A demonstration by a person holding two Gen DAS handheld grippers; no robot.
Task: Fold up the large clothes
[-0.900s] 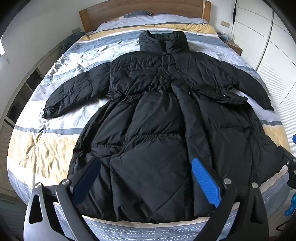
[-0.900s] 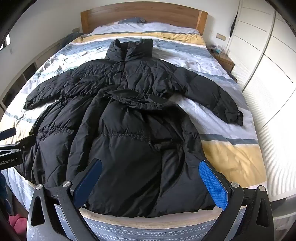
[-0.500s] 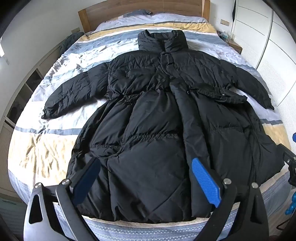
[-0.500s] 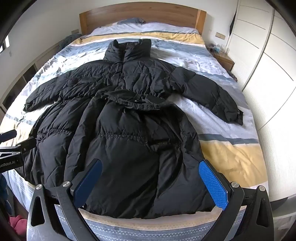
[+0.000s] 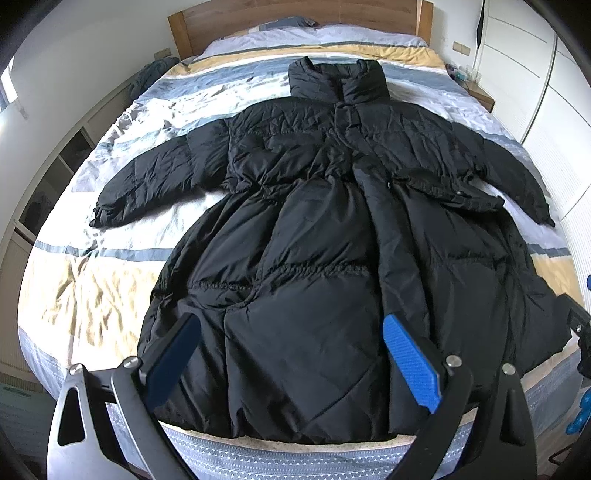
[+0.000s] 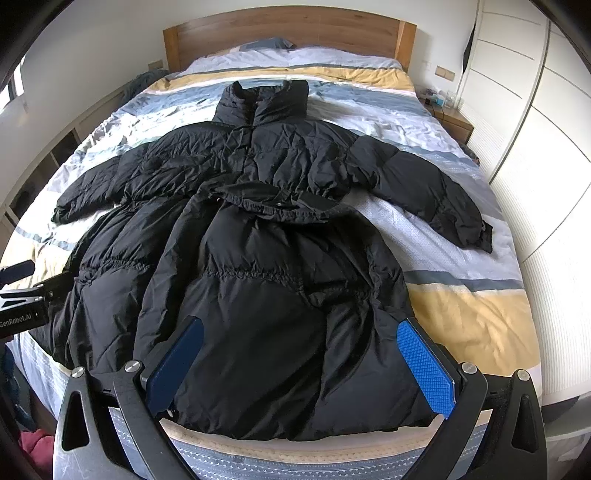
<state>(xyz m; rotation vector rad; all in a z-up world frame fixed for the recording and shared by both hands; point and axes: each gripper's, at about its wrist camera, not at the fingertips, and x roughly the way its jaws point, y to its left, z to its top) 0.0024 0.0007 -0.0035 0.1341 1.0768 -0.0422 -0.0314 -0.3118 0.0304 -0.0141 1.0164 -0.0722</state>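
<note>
One black coat [image 5: 332,266] spread on one bed [image 5: 85,295], ahead of two tongs, left [image 5: 291,347] and right [image 6: 301,350], both wide, empty.

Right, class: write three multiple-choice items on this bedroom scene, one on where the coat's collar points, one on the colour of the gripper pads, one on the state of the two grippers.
1. The black puffer coat lies on the striped duvet with its collar toward:
A. the wooden headboard
B. the foot of the bed
C. the wardrobe

2. The pads on the gripper fingers are:
A. red
B. blue
C. green

3. The left gripper and right gripper are:
A. both shut on the hem
B. one open, one shut
C. both open, holding nothing

Answers: 1 A, the collar lies just below the headboard. 2 B, both views show blue pads. 3 C, the jaws stand wide over the hem with nothing pinched.
</note>
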